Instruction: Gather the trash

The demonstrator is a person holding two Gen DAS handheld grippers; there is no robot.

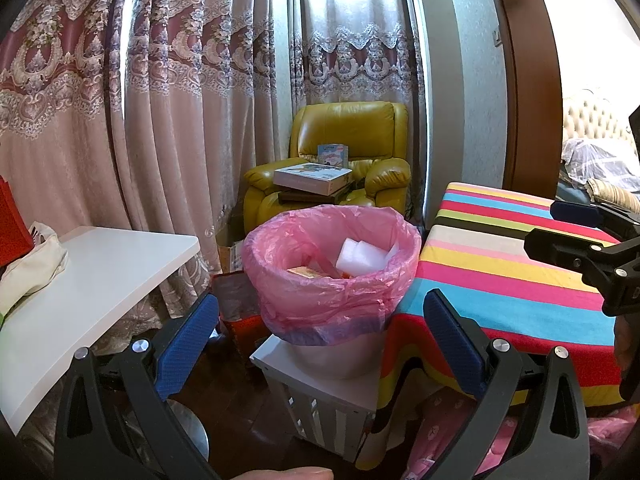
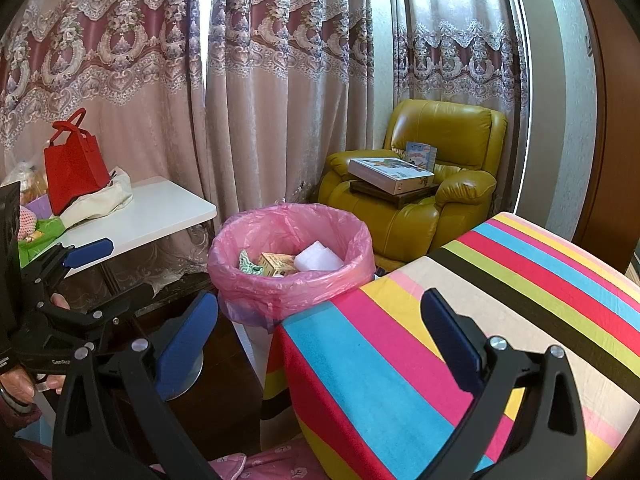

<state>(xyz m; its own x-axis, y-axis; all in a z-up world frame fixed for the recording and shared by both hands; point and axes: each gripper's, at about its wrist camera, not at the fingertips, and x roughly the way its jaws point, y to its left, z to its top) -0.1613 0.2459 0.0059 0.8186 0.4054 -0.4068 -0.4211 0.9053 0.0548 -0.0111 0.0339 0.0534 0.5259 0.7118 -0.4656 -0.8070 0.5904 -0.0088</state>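
Both claws were spread wide apart and held nothing. The left claw [image 1: 320,328] faced the trash bin [image 1: 332,280], which was lined with a pink bag [image 1: 320,304] and stood on a white slatted crate [image 1: 320,400], just beside the striped tabletop [image 1: 500,280]. The right claw [image 2: 320,332] hovered over the near corner of that striped tabletop, its left finger off the edge and its right finger above the cloth. Collected trash lay inside the bin: a white foam piece [image 2: 318,258], a small yellow-brown carton [image 2: 276,264] and a crumpled green wrapper [image 2: 248,264]. To the left of the bin, a white tabletop [image 2: 152,216] carried a red bag [image 2: 74,168] and a cream cloth bag [image 2: 100,200]. Behind the bin stood a yellow leather armchair [image 2: 440,184] bearing a flat white box [image 2: 390,176], before patterned curtains [image 2: 260,80]. A hand [image 2: 16,388] gripped the left claw's handle at the left edge of the right wrist view.
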